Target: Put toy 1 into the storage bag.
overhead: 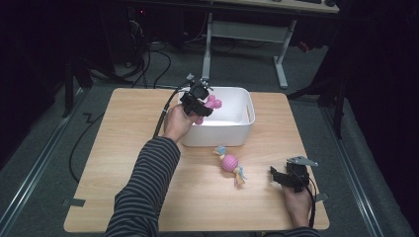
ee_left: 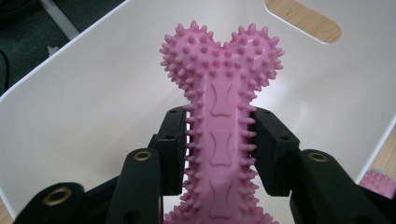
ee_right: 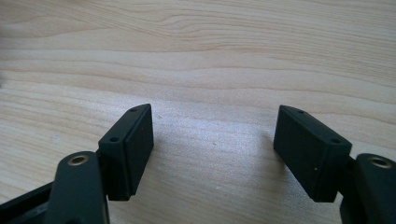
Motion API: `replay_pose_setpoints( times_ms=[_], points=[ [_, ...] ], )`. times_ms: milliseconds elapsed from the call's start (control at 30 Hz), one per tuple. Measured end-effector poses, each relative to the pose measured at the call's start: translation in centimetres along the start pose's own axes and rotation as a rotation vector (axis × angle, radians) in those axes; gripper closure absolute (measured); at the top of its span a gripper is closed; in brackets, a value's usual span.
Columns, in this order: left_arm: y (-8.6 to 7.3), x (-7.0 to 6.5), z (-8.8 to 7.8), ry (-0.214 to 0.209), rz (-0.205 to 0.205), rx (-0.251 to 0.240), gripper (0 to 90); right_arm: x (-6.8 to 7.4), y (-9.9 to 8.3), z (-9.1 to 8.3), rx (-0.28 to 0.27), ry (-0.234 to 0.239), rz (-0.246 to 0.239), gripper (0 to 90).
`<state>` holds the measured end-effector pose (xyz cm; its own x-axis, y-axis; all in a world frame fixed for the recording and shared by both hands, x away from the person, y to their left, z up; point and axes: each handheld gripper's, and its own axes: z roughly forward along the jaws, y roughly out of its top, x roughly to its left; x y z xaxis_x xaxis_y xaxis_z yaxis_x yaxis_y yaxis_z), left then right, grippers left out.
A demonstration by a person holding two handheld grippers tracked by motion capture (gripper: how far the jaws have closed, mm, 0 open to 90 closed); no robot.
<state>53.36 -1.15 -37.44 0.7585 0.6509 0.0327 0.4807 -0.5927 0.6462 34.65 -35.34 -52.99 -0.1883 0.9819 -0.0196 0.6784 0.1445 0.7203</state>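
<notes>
We hold the pink spiky rubber bone (ee_left: 219,135) clamped in the left tool (overhead: 196,102) over the white plastic bin (overhead: 245,129); right tool (overhead: 286,178) jaws apart, idle on the wooden worktop (overhead: 123,148). Risk: spikes snag the pads on release, bone tips onto the rim

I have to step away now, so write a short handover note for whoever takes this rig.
Left claw: shut on the pink bone, held over the white bin.
Right claw: open, nothing in it, low over the table near its right front corner.
Rope toy: on the table in front of the bin.
Done: bone picked up and brought to the bin.
Left: probably release the bone into the bin, then bin the rope toy.
</notes>
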Motion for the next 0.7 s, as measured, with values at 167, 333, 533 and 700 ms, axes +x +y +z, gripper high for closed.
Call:
replay_pose_setpoints(
  times_ms=[167,333,533,700],
  points=[
    [0.0,-0.2,0.3,0.000,0.007,0.010,58.5,0.0,0.0,0.0,0.000,0.000,0.000,29.0],
    [-0.1,-0.3,0.8,0.006,0.014,0.031,58.4,0.0,0.0,0.0,0.000,0.000,0.000,29.0],
    [-0.2,-0.4,1.2,0.007,0.012,0.041,58.3,0.0,0.0,0.0,0.000,0.000,0.000,29.0],
    [-0.4,-0.3,1.4,0.012,0.003,0.048,58.2,0.0,0.0,0.0,0.000,0.000,0.000,29.0]
  ],
)
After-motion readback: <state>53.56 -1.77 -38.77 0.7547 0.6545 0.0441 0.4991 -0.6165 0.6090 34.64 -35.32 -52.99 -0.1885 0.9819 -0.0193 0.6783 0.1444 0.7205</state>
